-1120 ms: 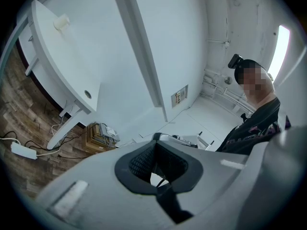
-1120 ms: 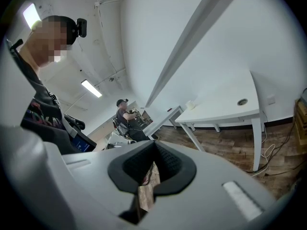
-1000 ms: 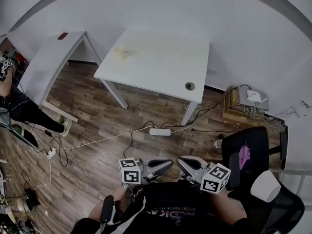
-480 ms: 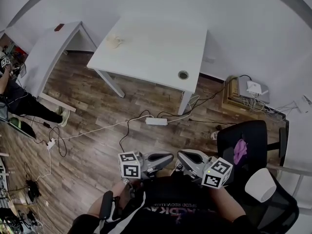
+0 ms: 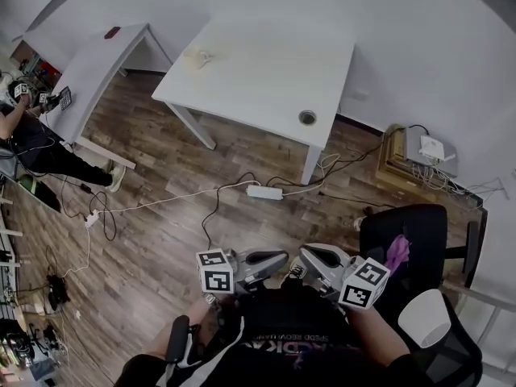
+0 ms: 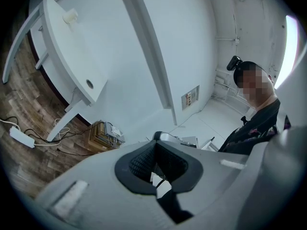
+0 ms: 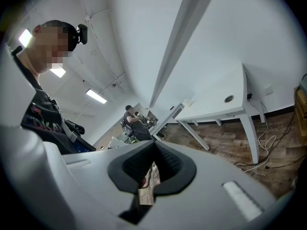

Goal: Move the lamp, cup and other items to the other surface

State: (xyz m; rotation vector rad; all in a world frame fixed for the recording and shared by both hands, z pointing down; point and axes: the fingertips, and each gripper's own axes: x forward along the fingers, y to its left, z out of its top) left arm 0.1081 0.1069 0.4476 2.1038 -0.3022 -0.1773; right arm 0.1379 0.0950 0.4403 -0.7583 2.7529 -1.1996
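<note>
Currently you hold the left gripper [image 5: 276,260] and right gripper [image 5: 310,255] near your chest, both with jaws pressed together on nothing. The cup [image 5: 197,56] stands at the table's [image 5: 266,87] far left corner, well apart from both grippers.

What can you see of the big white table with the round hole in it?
The white table has a plain, smooth rectangular top, bare except for a small cream cup near its far left corner. A round cable hole sits by the near right corner. Its straight white legs stand on the wood-plank floor. It stands close to the white wall, apart from a second white table to its left.
</note>
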